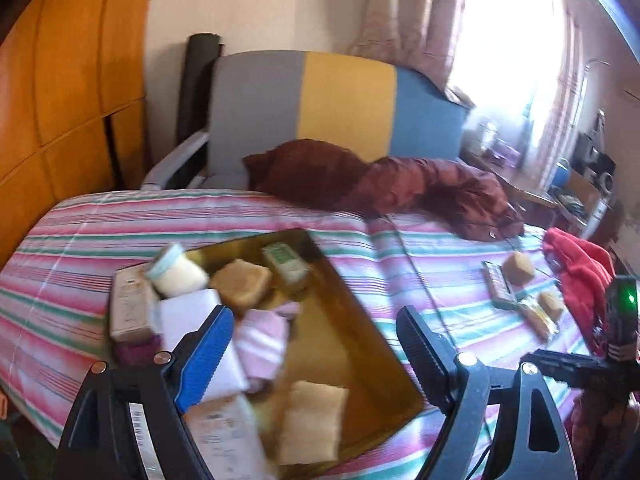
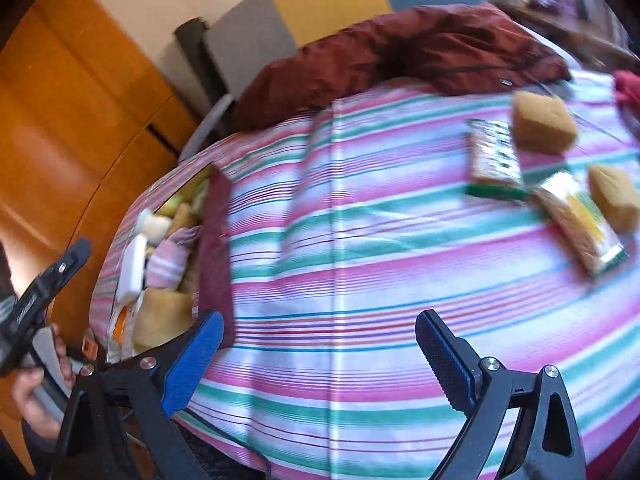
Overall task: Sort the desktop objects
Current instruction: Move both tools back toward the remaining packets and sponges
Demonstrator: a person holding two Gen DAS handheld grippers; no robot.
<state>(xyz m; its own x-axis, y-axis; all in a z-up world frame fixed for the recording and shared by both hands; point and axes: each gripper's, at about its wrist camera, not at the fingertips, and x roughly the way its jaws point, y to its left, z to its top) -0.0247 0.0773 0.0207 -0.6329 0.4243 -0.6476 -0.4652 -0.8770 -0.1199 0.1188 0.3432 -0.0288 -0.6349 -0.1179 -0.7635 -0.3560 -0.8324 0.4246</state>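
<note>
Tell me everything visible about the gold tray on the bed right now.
The gold tray is a shallow rectangular box with a shiny, mirror-like inside and a dark maroon outer wall seen from the right wrist view. It lies flat on the striped bedsheet, near the bed's left edge. Its far and left parts are crowded with sorted items, including a pink striped cloth; the right side is bare.
</note>
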